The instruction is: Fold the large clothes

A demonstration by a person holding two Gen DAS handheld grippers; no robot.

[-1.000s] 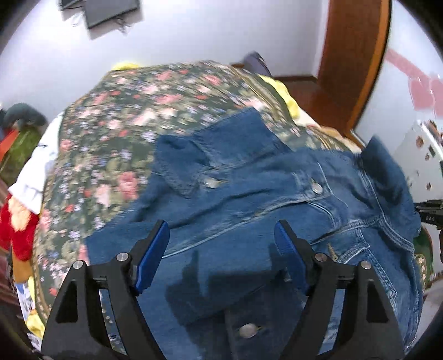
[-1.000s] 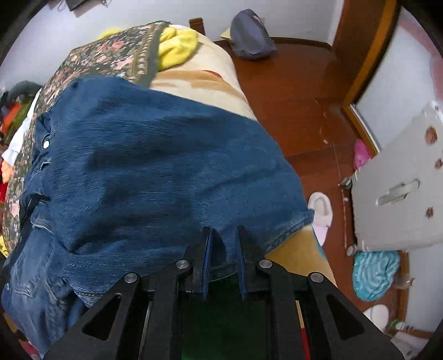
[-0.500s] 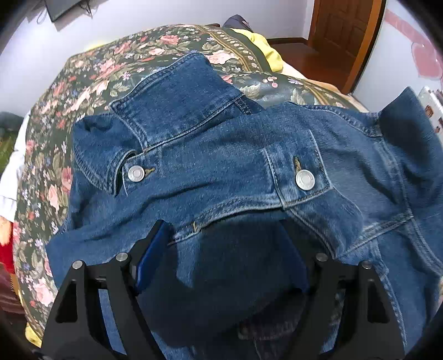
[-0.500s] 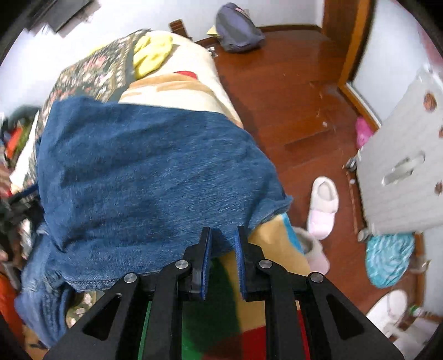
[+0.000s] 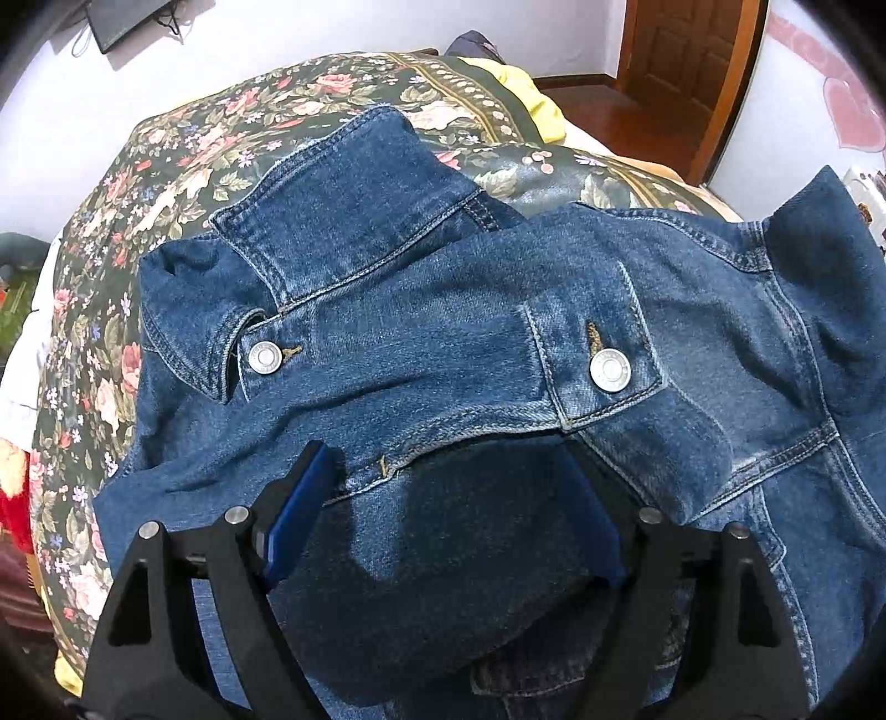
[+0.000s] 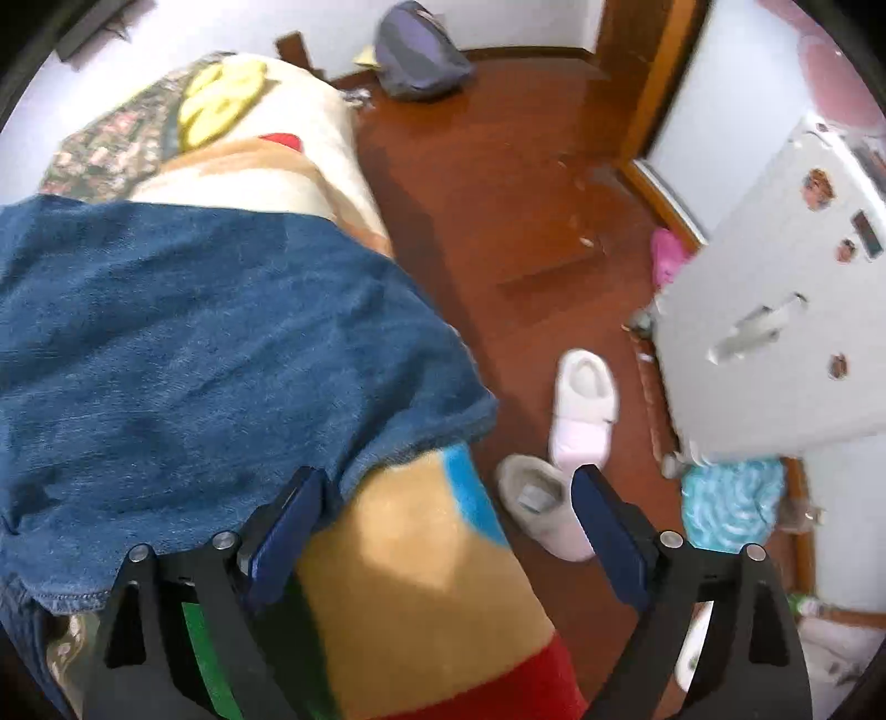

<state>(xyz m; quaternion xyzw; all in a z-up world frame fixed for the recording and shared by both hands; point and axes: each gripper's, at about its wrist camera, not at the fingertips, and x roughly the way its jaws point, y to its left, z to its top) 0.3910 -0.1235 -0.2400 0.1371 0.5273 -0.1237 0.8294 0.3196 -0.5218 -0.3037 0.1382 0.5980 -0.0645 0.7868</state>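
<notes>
1. Denim jacket lies spread on the floral bedspread, button side up. Collar sits toward the far side of the bed; two metal snap buttons are visible, one at the collar band and one on a pocket flap.
2. Left gripper: jaws spread wide. A folded layer of jacket denim bulges between them. The left blue pad is visible beside the fabric; the right pad is largely hidden by the cloth. Contact between pads and cloth cannot be confirmed, and nothing is clamped.
3. Right gripper: jaws spread wide, holding nothing. Between the fingers the view shows a tan, blue and red blanket at the bed edge.
4. In the right wrist view, the jacket's hem drapes over the bed's edge, just beside the left blue pad. The pad is close to the hem; touching or not cannot be told.
5. Surroundings, right wrist view: wooden floor, a white slipper and a grey slipper near the bed, a grey bag by the far wall, a white cabinet door, a turquoise cloth on the floor.
6. Yellow cloth lies at the far end of the bed.
</notes>
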